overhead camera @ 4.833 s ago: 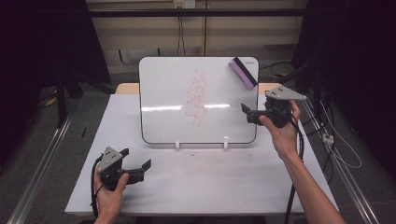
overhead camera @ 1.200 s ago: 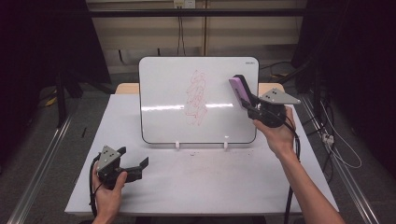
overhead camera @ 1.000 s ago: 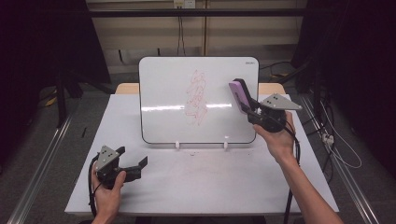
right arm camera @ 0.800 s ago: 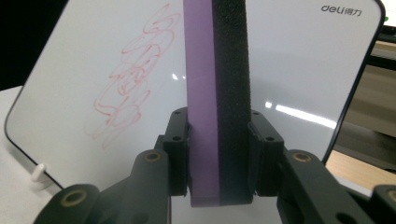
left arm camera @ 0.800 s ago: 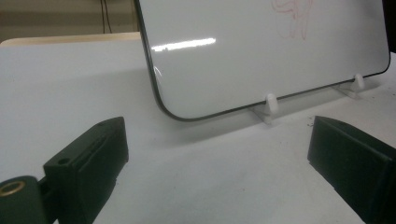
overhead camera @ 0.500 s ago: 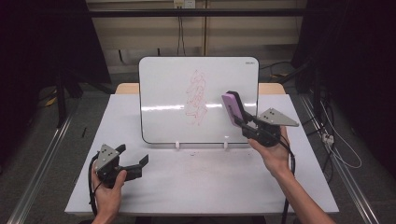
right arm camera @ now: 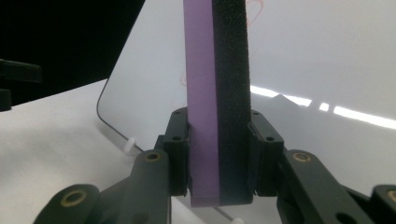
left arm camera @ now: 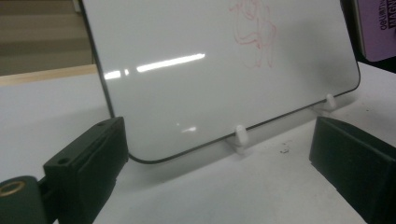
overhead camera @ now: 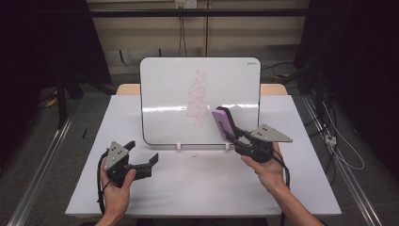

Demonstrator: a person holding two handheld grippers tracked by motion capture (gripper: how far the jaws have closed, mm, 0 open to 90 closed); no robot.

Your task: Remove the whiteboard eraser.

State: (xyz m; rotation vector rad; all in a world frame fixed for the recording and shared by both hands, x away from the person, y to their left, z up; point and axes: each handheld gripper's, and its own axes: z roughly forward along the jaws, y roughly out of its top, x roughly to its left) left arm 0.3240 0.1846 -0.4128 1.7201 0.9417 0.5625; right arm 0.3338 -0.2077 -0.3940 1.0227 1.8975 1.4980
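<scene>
White tabletop [overhead camera: 197,188] and dark surroundings framed a small whiteboard [overhead camera: 164,94] propped upright on two pegs, red scribbles [overhead camera: 198,98] across its face. Held in the person's right hand, the right gripper [overhead camera: 231,133] clamped a purple eraser [overhead camera: 223,123] between its jaws, just in front of the board's lower right area. Near the table's front left, the left gripper [overhead camera: 142,154] stood with jaws spread wide, holding nothing.

Overhead light, table [overhead camera: 197,188] evenly bright, surroundings left and right nearly black. Glare streak across the whiteboard [overhead camera: 164,89] mid-height, seen in all three views. High view soft, low detail. Left gripper view: near jaws blurred. Right gripper view: eraser [right arm camera: 217,93] close, slightly soft, grainy.
</scene>
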